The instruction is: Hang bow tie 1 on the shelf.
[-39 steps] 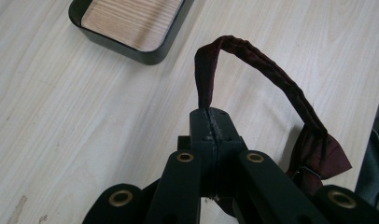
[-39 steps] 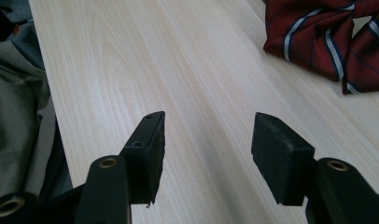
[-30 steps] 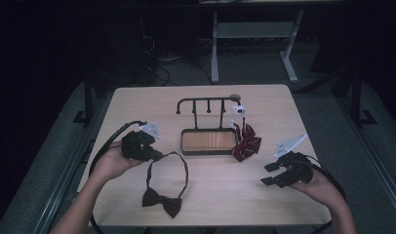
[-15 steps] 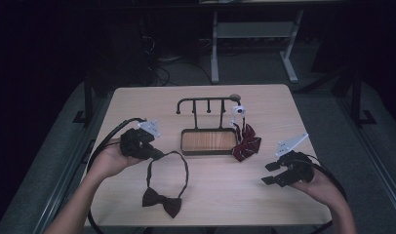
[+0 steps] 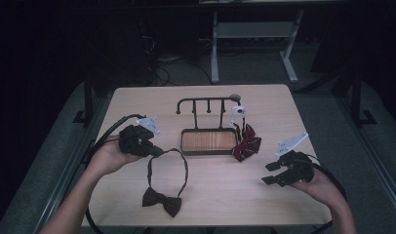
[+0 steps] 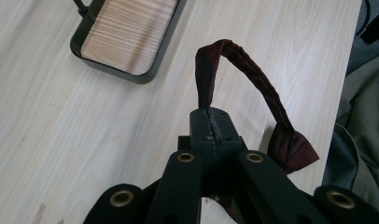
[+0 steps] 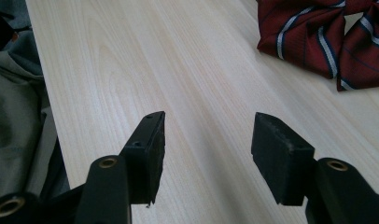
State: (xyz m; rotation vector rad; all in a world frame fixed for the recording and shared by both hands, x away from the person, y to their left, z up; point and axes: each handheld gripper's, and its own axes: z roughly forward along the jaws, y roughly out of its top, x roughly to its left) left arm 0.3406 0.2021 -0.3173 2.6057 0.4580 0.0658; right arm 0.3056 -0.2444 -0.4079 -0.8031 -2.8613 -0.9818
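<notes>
— Jaws of the left gripper [image 6: 211, 126] are seen pinched tight on the strap of the dark bow tie [image 5: 162, 201]; its bow is laid on the table [image 5: 264, 204] near the front edge.

— And the right gripper [image 5: 269, 173]?

— It is held agape with nothing in it, near the striped bow tie [image 5: 246, 144], apparently just beside the tray stand [image 5: 208, 141].

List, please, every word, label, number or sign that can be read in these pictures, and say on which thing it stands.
None: no readable text on any thing.
Dark bow tie: plain cloth, its strap pinched in the left gripper.
Striped bow tie: stripes, no letters.
Rack with wooden tray: bare wood grain.
Right gripper, jaws open: no marking.
Table: no print.
</notes>
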